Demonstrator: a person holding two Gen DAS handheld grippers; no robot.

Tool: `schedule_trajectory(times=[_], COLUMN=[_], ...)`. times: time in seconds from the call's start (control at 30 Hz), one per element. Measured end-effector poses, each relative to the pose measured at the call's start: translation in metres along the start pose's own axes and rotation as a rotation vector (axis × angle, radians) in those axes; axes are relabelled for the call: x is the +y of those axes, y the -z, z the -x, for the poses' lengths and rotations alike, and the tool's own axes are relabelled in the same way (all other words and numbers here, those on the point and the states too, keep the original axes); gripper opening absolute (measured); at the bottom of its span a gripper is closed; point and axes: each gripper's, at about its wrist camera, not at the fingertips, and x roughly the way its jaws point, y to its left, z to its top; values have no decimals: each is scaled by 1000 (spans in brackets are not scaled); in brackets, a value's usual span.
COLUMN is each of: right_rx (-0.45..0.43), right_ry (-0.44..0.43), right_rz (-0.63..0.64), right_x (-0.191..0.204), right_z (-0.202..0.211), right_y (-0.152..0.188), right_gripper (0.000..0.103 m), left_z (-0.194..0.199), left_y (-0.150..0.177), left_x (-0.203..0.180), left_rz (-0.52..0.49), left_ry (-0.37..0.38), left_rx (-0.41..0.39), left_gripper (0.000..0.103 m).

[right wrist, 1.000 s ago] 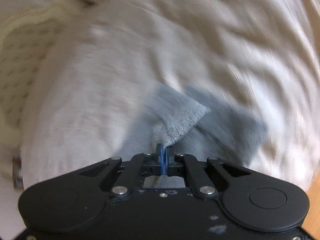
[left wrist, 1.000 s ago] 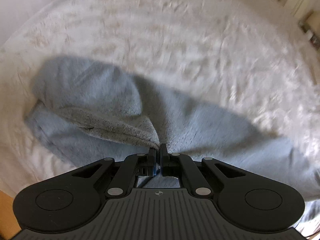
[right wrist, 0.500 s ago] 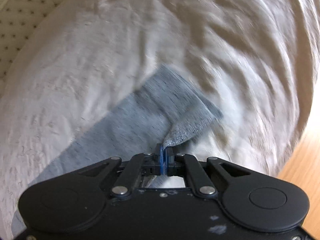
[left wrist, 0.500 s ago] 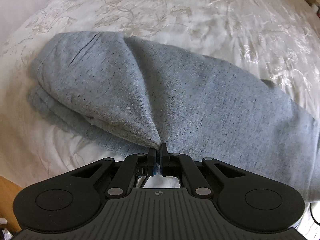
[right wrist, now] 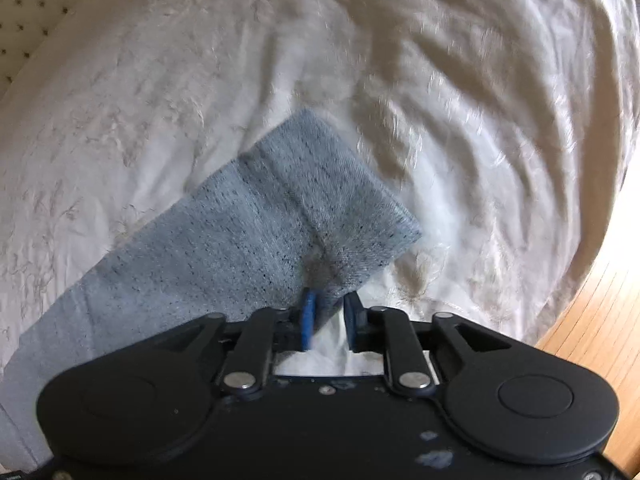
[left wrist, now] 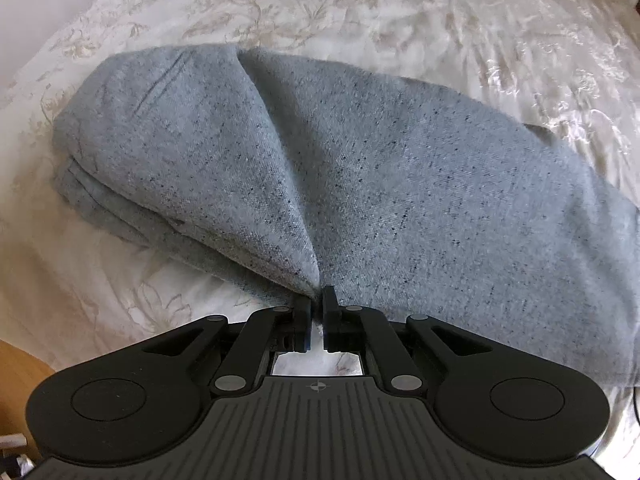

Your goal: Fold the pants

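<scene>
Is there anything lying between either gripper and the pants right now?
Nothing visible. The left gripper sits at a fold of the pants, and the right gripper has its jaws apart at the cuff, on the bedspread.

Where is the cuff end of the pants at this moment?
In the right wrist view, the cuff end lies flat on the white bedspread, just ahead of the slightly parted right tongs, near the bed's edge.

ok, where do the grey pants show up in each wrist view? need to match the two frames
Left wrist: pants fill the middle, folded bulk stretching left to right above the left gripper.
Right wrist: only one leg end, running from lower left to centre, at the right gripper.
Shared landmark: the white embroidered bedspread beneath.
</scene>
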Motion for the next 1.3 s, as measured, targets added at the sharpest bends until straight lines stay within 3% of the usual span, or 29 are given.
schedule_trajectory(times=[0.1,0.2,0.4,0.6,0.73,0.9,1.03,1.17,1.3], right_rx=[-36,-126,-199,-152,-102,-28,15,50,65], right_ry=[10,15,-157,-351,-416,-430,-443,-449,-453], right_rz=[15,89,286,446,520,582,625,655,666], right_x=[6,23,79,150,192,239,277,324,377], right_z=[19,45,69,68,64,55,48,39,13], right_y=[-2,-3,0,20,40,64,76,79,74], right_gripper=[34,36,38,41,41,41,43,48,54], left_z=[11,22,56,55,36,-4,-49,-49,-46], left_y=[8,20,26,-21,-63,-82,-53,-19,-16], left_x=[0,0,16,48,49,53,66,63,68], left_rz=[-19,-34,-4,78,32,4,-61,-227,-251], left_ry=[-5,-34,-60,-101,-121,-89,-89,-100,-56], left_rx=[-6,-28,-135,-197,-231,-168,10,-38,-17], left_gripper=[7,7,7,7,7,7,7,7,3])
